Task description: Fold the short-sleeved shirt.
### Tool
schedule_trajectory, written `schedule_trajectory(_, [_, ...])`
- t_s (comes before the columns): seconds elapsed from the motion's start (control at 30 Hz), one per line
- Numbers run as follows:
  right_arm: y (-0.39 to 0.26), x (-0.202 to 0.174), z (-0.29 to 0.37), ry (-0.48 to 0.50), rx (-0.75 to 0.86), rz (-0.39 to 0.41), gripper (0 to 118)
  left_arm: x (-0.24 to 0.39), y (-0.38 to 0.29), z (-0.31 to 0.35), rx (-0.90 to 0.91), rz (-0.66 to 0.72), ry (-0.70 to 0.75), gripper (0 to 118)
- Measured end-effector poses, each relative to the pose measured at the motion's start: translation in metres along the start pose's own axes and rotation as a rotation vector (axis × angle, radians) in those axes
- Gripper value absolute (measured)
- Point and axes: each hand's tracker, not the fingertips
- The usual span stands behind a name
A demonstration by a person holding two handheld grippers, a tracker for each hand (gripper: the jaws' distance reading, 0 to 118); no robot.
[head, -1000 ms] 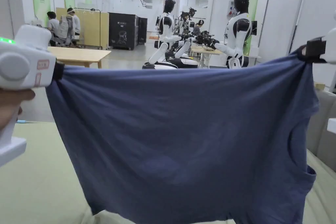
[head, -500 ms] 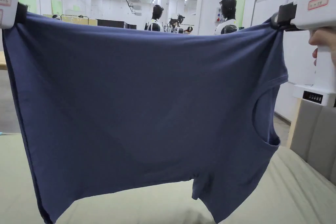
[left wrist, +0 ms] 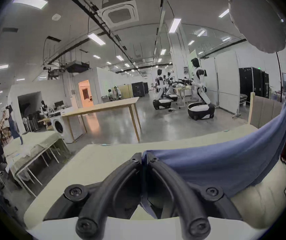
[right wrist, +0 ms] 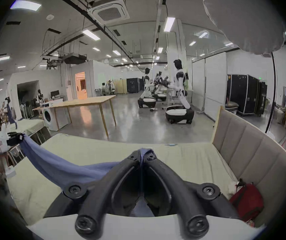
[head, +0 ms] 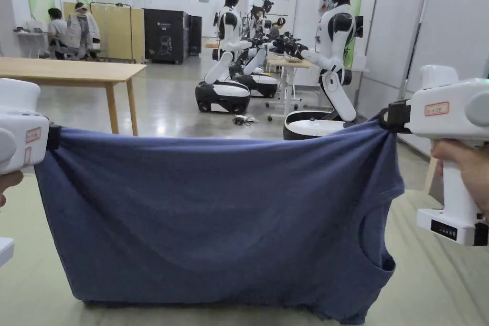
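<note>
At the left edge of the head view the left gripper (head: 51, 137) is pinching one corner of the blue shirt (head: 215, 217); at the right the right gripper (head: 392, 116) is pinching the other, jaws pressed together on cloth in both gripper views. The shirt is hanging stretched across mid-frame, its lower edge apparently brushing the pale green bed (head: 439, 284). No fold is looking finished yet; laying it flat and all folding are remaining.

Pale-green bed (head: 57, 284), shirt (head: 215, 226) hem touching
</note>
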Motion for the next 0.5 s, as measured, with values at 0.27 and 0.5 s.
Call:
schedule_trajectory(0.27, [-0.058, -0.004, 0.094, 0.045, -0.016, -0.021, 7, -0.011, -0.056, 0.097, -0.025, 0.035, -0.075, 2])
schedule_trajectory(0.5, [-0.182, -0.006, 0.197, 0.135, -0.111, -0.091, 7, -0.024, -0.169, 0.211, -0.154, 0.036, -0.154, 2])
